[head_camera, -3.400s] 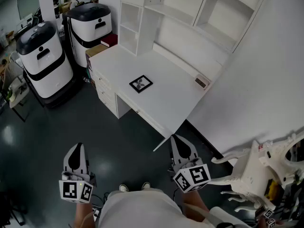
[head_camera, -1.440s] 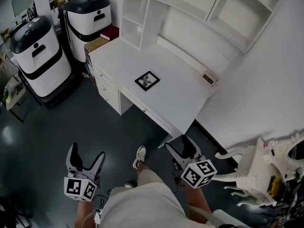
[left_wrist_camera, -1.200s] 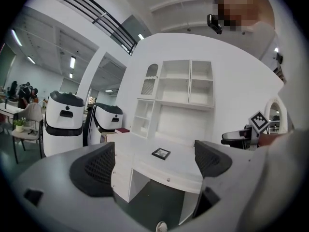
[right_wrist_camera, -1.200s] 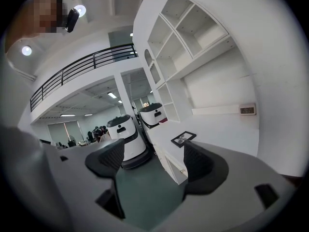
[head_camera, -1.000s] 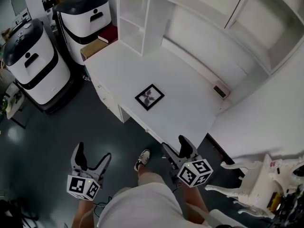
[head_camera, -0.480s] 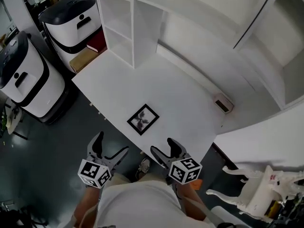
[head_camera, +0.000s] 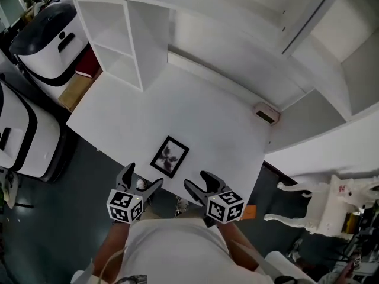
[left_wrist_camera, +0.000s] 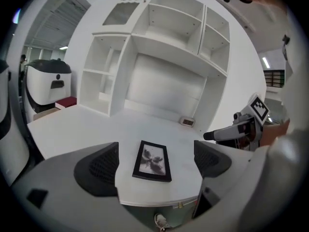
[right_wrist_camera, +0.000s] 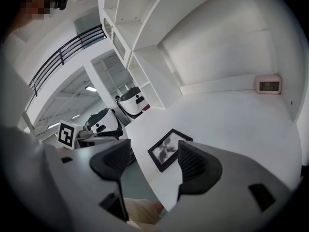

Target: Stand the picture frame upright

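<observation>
A black picture frame (head_camera: 170,156) with a flower print lies flat near the front edge of the white desk (head_camera: 201,111). My left gripper (head_camera: 142,179) hovers open at the desk's front edge, just left of the frame. My right gripper (head_camera: 198,182) hovers just right of it, its jaws closing with nothing between them. In the left gripper view the frame (left_wrist_camera: 153,160) lies on the desk beyond the wide jaws of the left gripper (left_wrist_camera: 155,151). The right gripper view shows the frame (right_wrist_camera: 166,147) ahead, beyond the right gripper (right_wrist_camera: 155,151). Neither gripper touches it.
A small digital clock (head_camera: 266,113) sits at the desk's back right corner. White shelving (head_camera: 118,40) rises along the back and left of the desk. Black-and-white machines (head_camera: 44,28) stand on the floor at left, a white chair (head_camera: 314,209) at right.
The desk has come much closer in the head view. Both grippers moved forward to the desk's front edge, one on each side of the frame. The frame has not moved.
</observation>
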`<move>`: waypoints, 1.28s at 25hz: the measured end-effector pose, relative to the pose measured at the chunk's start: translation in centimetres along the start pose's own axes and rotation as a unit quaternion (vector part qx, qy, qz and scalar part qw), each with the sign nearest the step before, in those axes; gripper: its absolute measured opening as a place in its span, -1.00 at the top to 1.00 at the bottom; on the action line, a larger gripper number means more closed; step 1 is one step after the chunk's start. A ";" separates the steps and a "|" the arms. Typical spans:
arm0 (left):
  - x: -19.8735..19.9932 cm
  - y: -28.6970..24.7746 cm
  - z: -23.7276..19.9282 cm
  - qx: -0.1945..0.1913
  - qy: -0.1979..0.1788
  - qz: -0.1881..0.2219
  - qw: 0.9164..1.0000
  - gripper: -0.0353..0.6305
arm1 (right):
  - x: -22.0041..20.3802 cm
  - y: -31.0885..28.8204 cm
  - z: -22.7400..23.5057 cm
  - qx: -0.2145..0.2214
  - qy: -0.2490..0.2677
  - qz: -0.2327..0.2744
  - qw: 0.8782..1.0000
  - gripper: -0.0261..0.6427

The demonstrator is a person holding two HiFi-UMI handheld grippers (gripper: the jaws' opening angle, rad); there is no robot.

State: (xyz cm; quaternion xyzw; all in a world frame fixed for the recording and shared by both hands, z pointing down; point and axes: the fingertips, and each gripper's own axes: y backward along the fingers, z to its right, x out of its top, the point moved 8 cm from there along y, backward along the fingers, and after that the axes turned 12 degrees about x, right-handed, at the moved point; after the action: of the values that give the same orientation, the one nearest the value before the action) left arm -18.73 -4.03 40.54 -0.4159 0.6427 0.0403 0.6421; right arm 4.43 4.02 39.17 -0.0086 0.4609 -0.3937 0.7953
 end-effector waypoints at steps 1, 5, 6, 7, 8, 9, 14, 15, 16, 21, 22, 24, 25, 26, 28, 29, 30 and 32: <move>0.1 -1.1 -0.6 -0.016 -0.008 -0.015 1.000 -0.59 | 0.1 -0.6 0.0 -0.012 -0.008 0.004 1.000 0.00; 0.4 -5.8 -3.2 -0.078 -0.035 -0.096 0.992 -0.57 | 0.2 -4.1 0.2 -0.050 -0.043 0.003 0.998 0.01; 0.5 -7.1 -3.8 -0.089 -0.043 -0.115 0.988 -0.53 | 0.1 -5.1 0.7 -0.060 -0.054 0.003 0.997 0.03; 0.5 -8.4 -4.2 -0.099 -0.052 -0.131 0.985 -0.50 | 0.1 -6.1 1.2 -0.072 -0.066 0.002 0.995 0.06; 0.6 -9.6 -4.5 -0.109 -0.064 -0.143 0.982 -0.43 | -0.1 -6.9 1.8 -0.087 -0.077 0.002 0.993 0.09; 0.8 -10.7 -4.7 -0.118 -0.077 -0.152 0.978 -0.34 | -0.3 -7.6 2.3 -0.103 -0.087 0.001 0.991 0.11; 1.5 -14.9 -5.1 -0.165 -0.127 -0.184 0.961 0.07 | -0.7 -10.7 4.1 -0.177 -0.083 -0.019 0.981 0.16; 1.4 -15.5 -5.1 -0.174 -0.136 -0.191 0.956 0.09 | -0.9 -11.2 4.3 -0.188 -0.084 -0.024 0.978 0.18; 1.2 -16.0 -5.0 -0.182 -0.142 -0.199 0.952 0.09 | -1.2 -11.6 4.6 -0.199 -0.088 -0.028 0.976 0.20; 0.5 -18.1 -4.1 -0.213 -0.155 -0.233 0.936 0.11 | -2.4 -12.7 6.3 -0.248 -0.114 -0.046 0.961 0.28; 0.3 -18.3 -3.9 -0.217 -0.156 -0.239 0.933 0.12 | -2.6 -12.8 6.6 -0.254 -0.120 -0.048 0.959 0.29; -0.2 -18.8 -3.4 -0.219 -0.162 -0.251 0.929 0.13 | -2.9 -12.9 7.0 -0.260 -0.131 -0.049 0.955 0.29; -0.5 -19.1 -3.3 -0.218 -0.165 -0.257 0.927 0.14 | -3.1 -13.0 7.2 -0.262 -0.135 -0.050 0.954 0.29; -0.7 -19.4 -3.1 -0.217 -0.166 -0.263 0.925 0.15 | -3.2 -13.0 7.5 -0.266 -0.138 -0.052 0.953 0.29; -1.0 -19.8 -2.9 -0.214 -0.165 -0.272 0.924 0.16 | -3.4 -12.9 8.0 -0.272 -0.143 -0.053 0.950 0.29; -1.0 -19.9 -2.9 -0.212 -0.164 -0.276 0.923 0.18 | -3.5 -12.8 8.2 -0.273 -0.146 -0.054 0.949 0.29; -1.1 -19.9 -2.8 -0.211 -0.164 -0.280 0.922 0.19 | -3.6 -12.8 8.4 -0.272 -0.150 -0.055 0.949 0.29; -1.3 -20.0 -2.7 -0.210 -0.165 -0.288 0.919 0.21 | -3.9 -12.9 8.6 -0.269 -0.155 -0.058 0.949 0.29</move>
State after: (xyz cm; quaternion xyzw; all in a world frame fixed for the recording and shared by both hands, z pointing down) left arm -9.36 -18.00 51.76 -0.6962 0.3563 0.0556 0.6207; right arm 1.76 -5.42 51.84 -0.3098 0.4193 -0.2950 0.8008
